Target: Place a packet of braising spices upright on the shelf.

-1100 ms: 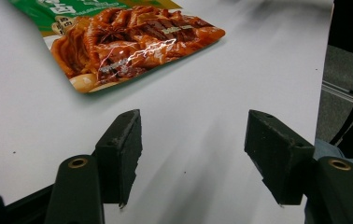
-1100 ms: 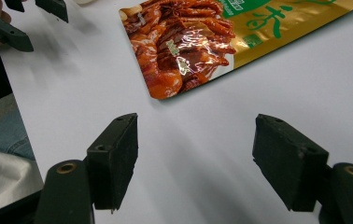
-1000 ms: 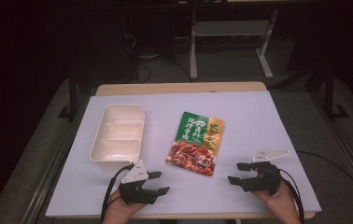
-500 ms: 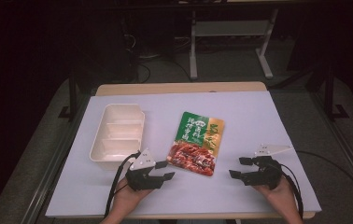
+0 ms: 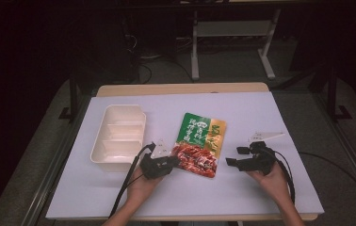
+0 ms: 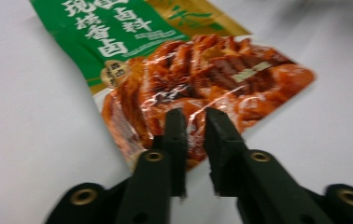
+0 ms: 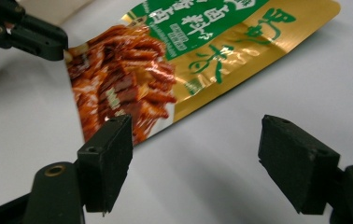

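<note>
A green, gold and red food pouch (image 5: 199, 141) lies flat mid-table. My left gripper (image 5: 176, 161) sits at its near left corner. In the left gripper view its jaws (image 6: 194, 116) have just been closing to a narrow gap over the red bottom edge of the pouch (image 6: 221, 74), and I see no pad pressing on it. My right gripper (image 5: 233, 156) is just right of the pouch's near right corner. It stands wide open (image 7: 198, 123) with bare table between its jaws and the pouch (image 7: 165, 60) just ahead. The left gripper (image 7: 58, 44) shows at the pouch's far corner there.
A white three-compartment tray (image 5: 101, 141) sits left of the pouch, close behind my left gripper. Cables trail from both grippers toward the table's near edge. Metal stands and dark floor lie beyond the far edge.
My left gripper slid forward and right to the pouch's corner, and its jaws narrowed. My right gripper shifted left toward the pouch and stayed wide open.
</note>
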A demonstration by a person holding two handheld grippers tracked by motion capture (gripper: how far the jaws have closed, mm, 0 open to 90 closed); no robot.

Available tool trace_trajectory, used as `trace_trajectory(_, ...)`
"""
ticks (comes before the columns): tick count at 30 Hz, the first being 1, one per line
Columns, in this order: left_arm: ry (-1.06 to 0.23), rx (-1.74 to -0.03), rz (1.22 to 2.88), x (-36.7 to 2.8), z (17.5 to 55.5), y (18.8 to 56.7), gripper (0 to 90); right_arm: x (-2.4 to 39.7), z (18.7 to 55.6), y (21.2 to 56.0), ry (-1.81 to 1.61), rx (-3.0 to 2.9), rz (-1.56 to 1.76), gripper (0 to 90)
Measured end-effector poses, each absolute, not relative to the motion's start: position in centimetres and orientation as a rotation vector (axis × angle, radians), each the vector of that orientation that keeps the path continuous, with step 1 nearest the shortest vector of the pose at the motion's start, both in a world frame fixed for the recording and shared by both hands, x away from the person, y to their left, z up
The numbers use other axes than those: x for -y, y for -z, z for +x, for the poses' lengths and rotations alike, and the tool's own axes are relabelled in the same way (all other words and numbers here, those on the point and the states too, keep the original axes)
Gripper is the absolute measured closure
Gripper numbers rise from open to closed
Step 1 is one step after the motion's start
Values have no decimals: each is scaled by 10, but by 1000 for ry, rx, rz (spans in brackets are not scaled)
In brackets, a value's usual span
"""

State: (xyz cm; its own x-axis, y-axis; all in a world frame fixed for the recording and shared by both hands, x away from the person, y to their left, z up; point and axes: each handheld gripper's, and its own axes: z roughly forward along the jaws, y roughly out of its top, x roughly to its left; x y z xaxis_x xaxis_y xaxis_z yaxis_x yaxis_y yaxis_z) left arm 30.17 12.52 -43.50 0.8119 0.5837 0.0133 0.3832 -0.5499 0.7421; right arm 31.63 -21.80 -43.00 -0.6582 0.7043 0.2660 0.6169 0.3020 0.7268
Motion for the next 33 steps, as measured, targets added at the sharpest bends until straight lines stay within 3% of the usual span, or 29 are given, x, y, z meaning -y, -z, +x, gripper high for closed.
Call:
trace_trajectory(8,-310,-728,2276,-120,309,443,894,204,350,426,-1220,-2454,1278,244)
trace_trajectory(17,-328,-724,2306,-116,308,445,898,194,389,415,-1210,-2441,1343,246)
trace_trajectory(25,-316,-724,2306,-117,309,445,899,196,412,440,-1248,-2406,1488,255)
trace_trajectory(33,-315,-723,2308,-117,309,445,898,188,414,449,-1354,-2441,1492,325)
